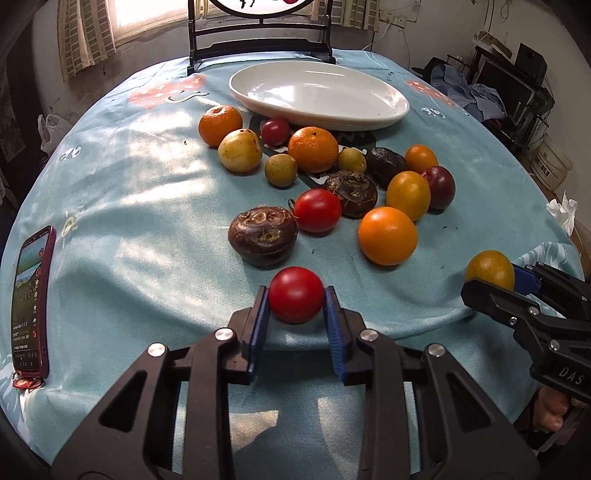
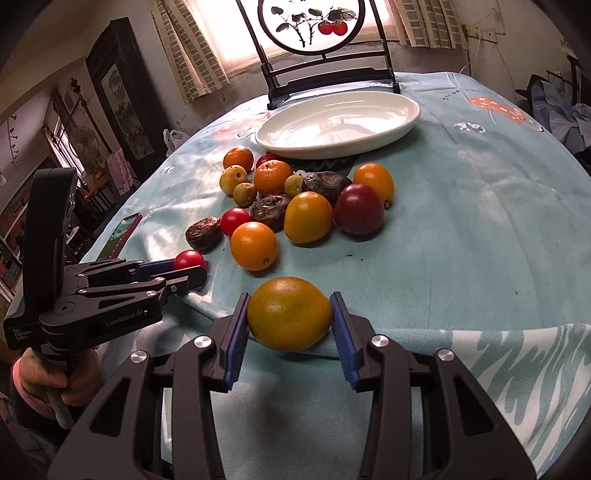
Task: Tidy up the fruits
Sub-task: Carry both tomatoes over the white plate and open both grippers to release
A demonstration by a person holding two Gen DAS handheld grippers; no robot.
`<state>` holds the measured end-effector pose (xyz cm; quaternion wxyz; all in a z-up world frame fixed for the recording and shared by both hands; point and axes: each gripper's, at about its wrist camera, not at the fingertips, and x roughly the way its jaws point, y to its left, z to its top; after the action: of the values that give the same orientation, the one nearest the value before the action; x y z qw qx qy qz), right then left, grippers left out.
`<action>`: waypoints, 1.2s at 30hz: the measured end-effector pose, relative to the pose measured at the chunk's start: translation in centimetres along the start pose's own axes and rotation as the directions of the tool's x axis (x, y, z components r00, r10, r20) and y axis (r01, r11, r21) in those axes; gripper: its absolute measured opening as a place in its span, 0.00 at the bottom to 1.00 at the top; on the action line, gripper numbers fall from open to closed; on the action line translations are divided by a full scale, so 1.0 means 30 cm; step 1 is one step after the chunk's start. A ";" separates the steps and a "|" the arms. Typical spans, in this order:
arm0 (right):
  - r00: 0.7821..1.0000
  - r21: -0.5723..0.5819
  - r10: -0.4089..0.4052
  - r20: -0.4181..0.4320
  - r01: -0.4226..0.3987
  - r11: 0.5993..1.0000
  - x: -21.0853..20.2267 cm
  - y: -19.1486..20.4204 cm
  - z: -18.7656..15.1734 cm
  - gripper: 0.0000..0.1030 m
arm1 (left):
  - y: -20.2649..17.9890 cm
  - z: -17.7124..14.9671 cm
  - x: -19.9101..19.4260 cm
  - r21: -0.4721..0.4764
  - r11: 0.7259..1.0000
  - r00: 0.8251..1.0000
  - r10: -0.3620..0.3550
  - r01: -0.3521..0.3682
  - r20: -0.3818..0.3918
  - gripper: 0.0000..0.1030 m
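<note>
My left gripper [image 1: 294, 301] is shut on a red cherry tomato [image 1: 295, 294] at the near edge of the table; both show in the right wrist view, the gripper [image 2: 190, 271] and the tomato [image 2: 189, 260]. My right gripper [image 2: 289, 317] is shut on a yellow-orange tomato [image 2: 289, 313], also seen in the left wrist view [image 1: 489, 269]. Several fruits lie in a pile mid-table: oranges [image 1: 312, 148], orange tomatoes [image 1: 387, 235], red tomatoes [image 1: 317, 210], brown water chestnuts [image 1: 263, 236], small yellow-green fruits [image 1: 240, 150], a dark plum [image 1: 440, 186]. A white oval plate [image 1: 391, 107] stands empty behind them.
A red phone [image 1: 31, 306] lies at the table's left edge. A dark wooden stand with a round painted screen [image 2: 314, 26] stands behind the plate [image 2: 406, 118]. A light blue cloth [image 1: 129, 206] covers the table. A crumpled tissue [image 1: 563, 210] lies at the right edge.
</note>
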<state>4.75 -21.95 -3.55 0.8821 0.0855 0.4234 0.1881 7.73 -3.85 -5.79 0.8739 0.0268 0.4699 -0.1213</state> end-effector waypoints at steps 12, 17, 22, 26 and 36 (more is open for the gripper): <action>1.000 -0.005 0.003 0.025 -0.003 1.000 -0.015 -0.008 0.089 0.42 | -0.006 0.053 -0.082 0.012 0.998 0.996 -0.060 0.060 0.064 0.29; 0.997 -0.017 -0.012 0.082 0.014 1.000 -0.024 -0.019 0.194 0.42 | 0.003 0.157 -0.105 0.023 0.995 0.989 -0.100 0.098 0.107 0.29; 0.989 -0.003 -0.042 0.141 0.043 0.999 0.028 -0.072 0.340 0.42 | 0.015 0.351 -0.088 0.013 0.994 0.979 -0.105 0.104 0.173 0.29; 0.985 0.020 -0.082 0.152 0.080 0.997 0.137 -0.138 0.481 0.42 | 0.009 0.522 0.019 -0.010 0.994 0.979 -0.103 0.106 0.178 0.29; 0.995 0.001 -0.100 0.026 0.100 0.995 0.376 -0.219 0.599 0.45 | 0.016 0.652 0.325 -0.062 0.996 0.998 -0.066 0.067 0.007 0.30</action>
<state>26.89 -23.25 -2.38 0.8959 0.0667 0.4155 0.1427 28.95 -8.36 -2.99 0.8710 -0.0163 0.4718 -0.1358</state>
